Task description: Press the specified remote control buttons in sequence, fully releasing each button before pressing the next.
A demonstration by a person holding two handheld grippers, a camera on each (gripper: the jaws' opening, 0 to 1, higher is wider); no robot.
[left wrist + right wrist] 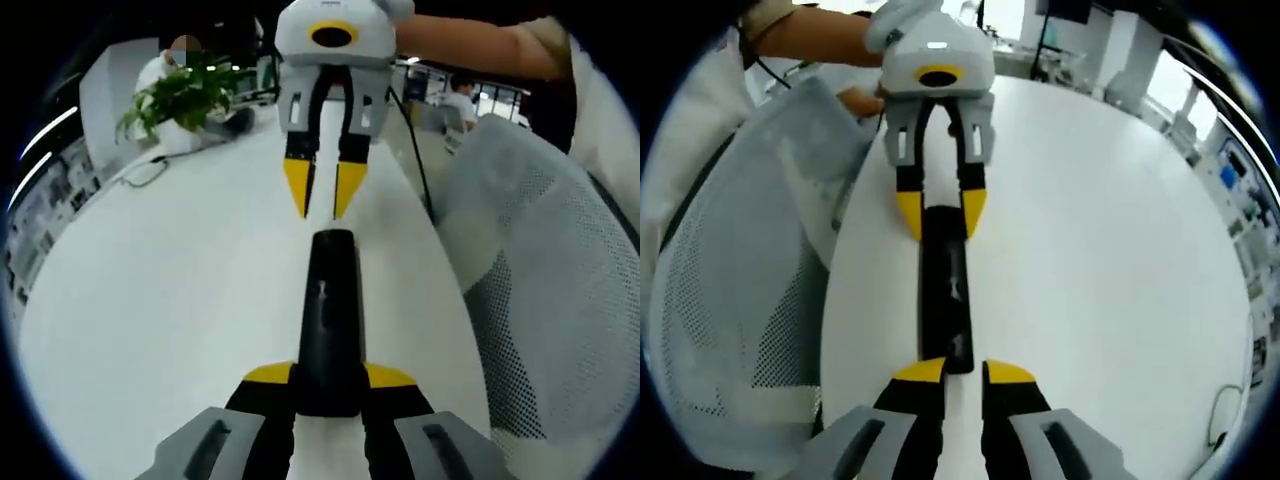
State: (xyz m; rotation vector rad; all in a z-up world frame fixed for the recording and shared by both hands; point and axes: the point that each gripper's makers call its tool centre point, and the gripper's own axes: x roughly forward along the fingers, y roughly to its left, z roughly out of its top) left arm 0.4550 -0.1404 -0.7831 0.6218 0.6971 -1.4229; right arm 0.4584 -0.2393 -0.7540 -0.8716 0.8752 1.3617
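Black and glossy, the remote control (pixel 326 320) is lying lengthwise on the white tabletop (pixel 160 300), stretched between the two tools. In the left gripper view, the left tool (pixel 328 376) is clamping its near end, yellow-tipped jaws pressing against both long sides. At the far end the right tool (pixel 323 190) is hanging just above the tabletop with its jaws slightly apart, holding nothing.

In the right gripper view, the right tool (pixel 965 372) is sitting at the remote control's (pixel 945 290) other end, its tips straddling that end with a gap between them, while the left tool (pixel 940 212) is gripping the far end.

Judging by its shape, the remote control is a light, rigid plastic bar with a slick shell, likely to skate or pivot on the smooth tabletop when a button is pushed. Pinching the long edges near one end, as the left tool is doing, looks like the sensible hold: it is leaving the button face uncovered. Individual buttons are too small and dark to make out. Presses probably need only gentle, straight-down force.

No containers are showing. A potted plant (pixel 185 95) is standing well away at the far side of the tabletop, and a mesh chair back (pixel 730 300) is sitting beside its edge.
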